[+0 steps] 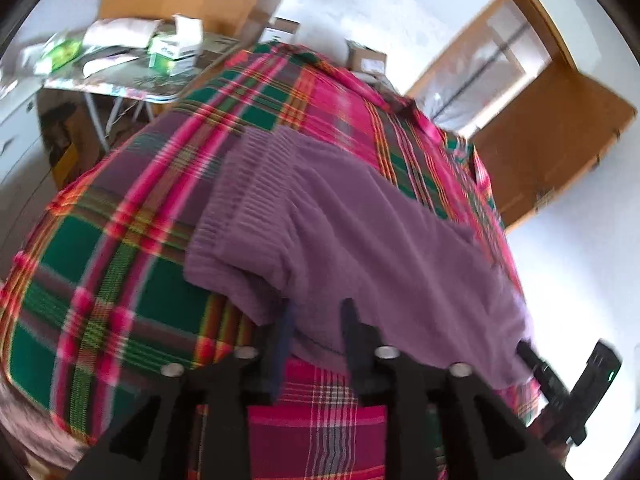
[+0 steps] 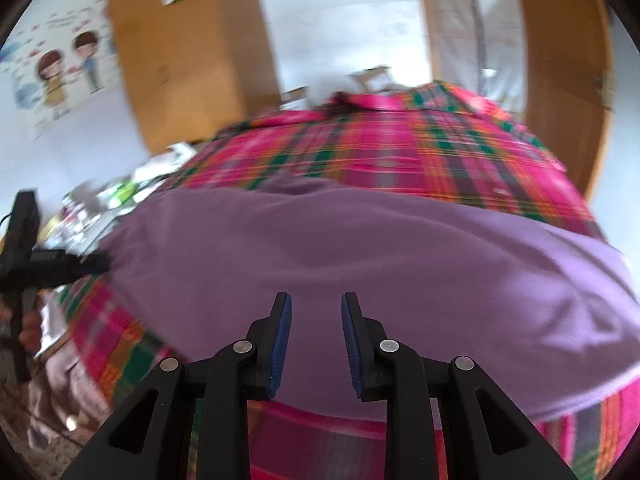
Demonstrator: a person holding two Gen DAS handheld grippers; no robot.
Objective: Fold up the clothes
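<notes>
A purple knit sweater [image 1: 360, 220] lies spread on a bed covered by a pink, green and orange plaid blanket [image 1: 120, 260]; its ribbed hem faces the far left. My left gripper [image 1: 318, 316] is open, its fingertips straddling the sweater's near edge. My right gripper [image 2: 316, 308] is open too, held low over the near part of the sweater [image 2: 360, 248]. Each gripper shows in the other's view: the right gripper [image 1: 540, 368] at the sweater's lower right corner, the left gripper [image 2: 92, 264] at its left edge. Both views are motion-blurred.
A small table [image 1: 132, 88] with boxes and papers stands beyond the bed's far left. Cardboard boxes [image 1: 366, 58] sit behind the bed. A wooden door [image 1: 552, 148] is at the right, a wooden wardrobe [image 2: 180, 60] behind. Pinkish cloth [image 2: 60, 380] hangs low at the left.
</notes>
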